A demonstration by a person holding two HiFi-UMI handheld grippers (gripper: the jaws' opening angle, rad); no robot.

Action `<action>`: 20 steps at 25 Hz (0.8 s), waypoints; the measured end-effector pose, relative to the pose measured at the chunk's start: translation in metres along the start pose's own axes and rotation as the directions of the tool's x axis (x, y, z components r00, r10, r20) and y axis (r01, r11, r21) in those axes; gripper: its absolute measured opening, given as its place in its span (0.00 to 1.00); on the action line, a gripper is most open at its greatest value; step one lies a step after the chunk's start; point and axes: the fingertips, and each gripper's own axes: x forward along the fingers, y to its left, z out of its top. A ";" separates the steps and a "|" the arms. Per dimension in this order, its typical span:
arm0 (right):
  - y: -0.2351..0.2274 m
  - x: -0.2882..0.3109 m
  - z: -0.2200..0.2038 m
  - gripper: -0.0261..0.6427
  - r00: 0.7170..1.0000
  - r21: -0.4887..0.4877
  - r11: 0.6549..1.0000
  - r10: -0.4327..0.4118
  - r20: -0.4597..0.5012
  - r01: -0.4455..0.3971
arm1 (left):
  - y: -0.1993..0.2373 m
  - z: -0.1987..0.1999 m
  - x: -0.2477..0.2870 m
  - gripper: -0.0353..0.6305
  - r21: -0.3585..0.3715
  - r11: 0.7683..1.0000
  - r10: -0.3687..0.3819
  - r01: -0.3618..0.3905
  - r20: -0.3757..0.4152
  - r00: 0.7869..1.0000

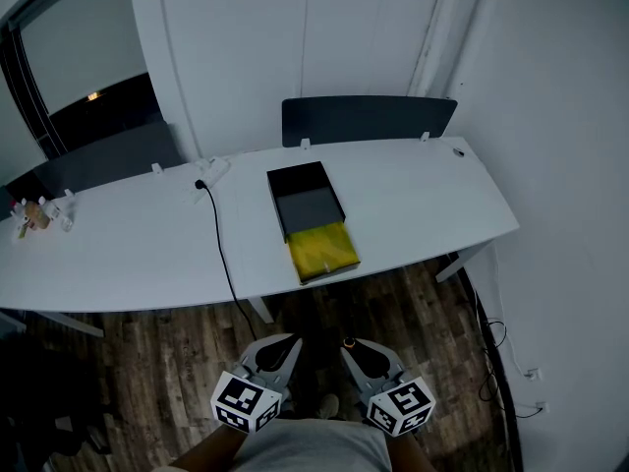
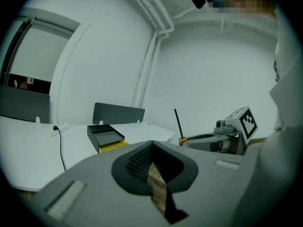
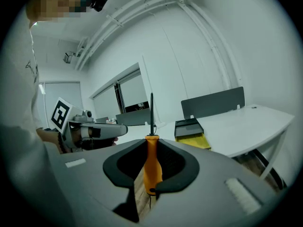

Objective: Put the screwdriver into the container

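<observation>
A black open container (image 1: 277, 203) lies on the white desk (image 1: 423, 200), and a yellow piece (image 1: 322, 251) fills its near end. Both grippers hover over the wood floor, well short of the desk's front edge. My right gripper (image 1: 352, 350) is shut on the screwdriver (image 3: 152, 164): the orange handle sits between the pads and the dark shaft points up and forward. In the right gripper view the container (image 3: 188, 125) lies ahead to the right. My left gripper (image 2: 151, 145) is shut with nothing in it. From the left gripper view the screwdriver's shaft (image 2: 177, 122) stands up at the right.
A black cable (image 1: 222, 249) runs from a socket (image 1: 209, 172) over the desk's front edge. Dark divider panels (image 1: 369, 118) stand behind the desk. Small items (image 1: 34, 214) sit at the far left. Desk legs (image 1: 260, 309) reach the wood floor.
</observation>
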 end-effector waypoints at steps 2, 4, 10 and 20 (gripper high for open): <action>0.002 0.005 0.001 0.17 1.000 -0.004 1.000 -0.002 0.001 0.002 | 0.005 0.000 -0.001 0.05 0.002 1.000 -0.004 0.004 0.000 1.000; 0.006 0.011 0.002 0.17 1.000 -0.005 1.000 -0.005 0.001 0.005 | 0.011 0.001 -0.004 0.05 0.002 1.000 -0.007 0.007 0.002 1.000; 0.021 0.030 0.010 0.17 1.000 -0.025 1.000 -0.012 0.015 0.012 | 0.034 0.004 -0.016 0.05 0.007 1.000 -0.013 0.013 0.008 1.000; 0.041 0.051 0.009 0.17 0.999 -0.034 0.999 -0.029 0.021 0.029 | 0.060 0.002 -0.030 0.05 0.004 1.000 -0.028 0.028 0.014 0.999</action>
